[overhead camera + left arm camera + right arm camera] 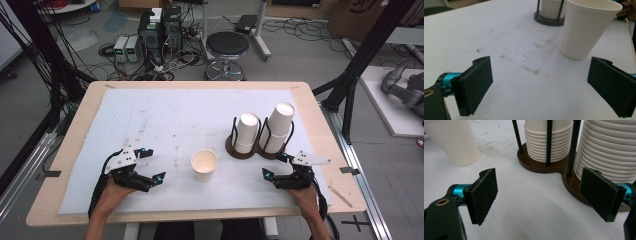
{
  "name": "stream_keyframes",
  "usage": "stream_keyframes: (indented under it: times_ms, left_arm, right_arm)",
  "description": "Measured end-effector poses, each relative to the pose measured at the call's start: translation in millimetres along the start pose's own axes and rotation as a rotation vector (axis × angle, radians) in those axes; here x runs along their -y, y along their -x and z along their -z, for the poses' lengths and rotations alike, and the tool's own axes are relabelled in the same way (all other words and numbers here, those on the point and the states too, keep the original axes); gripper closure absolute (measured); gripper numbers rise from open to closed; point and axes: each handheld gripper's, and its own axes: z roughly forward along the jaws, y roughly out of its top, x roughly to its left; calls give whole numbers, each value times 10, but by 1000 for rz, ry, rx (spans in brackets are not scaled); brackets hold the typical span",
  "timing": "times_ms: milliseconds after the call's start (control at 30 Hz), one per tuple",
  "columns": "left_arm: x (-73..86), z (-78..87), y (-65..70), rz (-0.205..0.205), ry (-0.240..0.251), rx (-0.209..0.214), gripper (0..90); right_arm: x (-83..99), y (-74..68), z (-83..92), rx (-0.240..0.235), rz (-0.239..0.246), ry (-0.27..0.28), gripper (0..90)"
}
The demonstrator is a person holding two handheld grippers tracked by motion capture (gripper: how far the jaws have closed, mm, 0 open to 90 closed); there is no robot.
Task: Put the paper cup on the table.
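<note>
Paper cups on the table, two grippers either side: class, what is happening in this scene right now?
A person holds a gripper in each hand, both resting low on the white mat. The left gripper and right gripper are open and hold nothing. A single paper cup stands upright between them, untouched. Behind it, a dark holder carries two stacks of cups; the right-hand stack is taller.

Wooden surface (pixel 75 135) has a stained white mat (pixel 165 120) on it. A lone paper cup (pixel 204 165) sits around 6 o'clock, and a brown cup holder (pixel 257 142) with two stacks is at 3 o'clock.
</note>
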Motion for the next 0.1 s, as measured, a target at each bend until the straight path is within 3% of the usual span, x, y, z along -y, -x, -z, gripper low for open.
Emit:
stream_keyframes:
  times_ms: [100]
  left_arm:
    - [2,1,-2,3,2,1,61]
  right_arm:
    - [0,1,-1,-2,-3,-3,156]
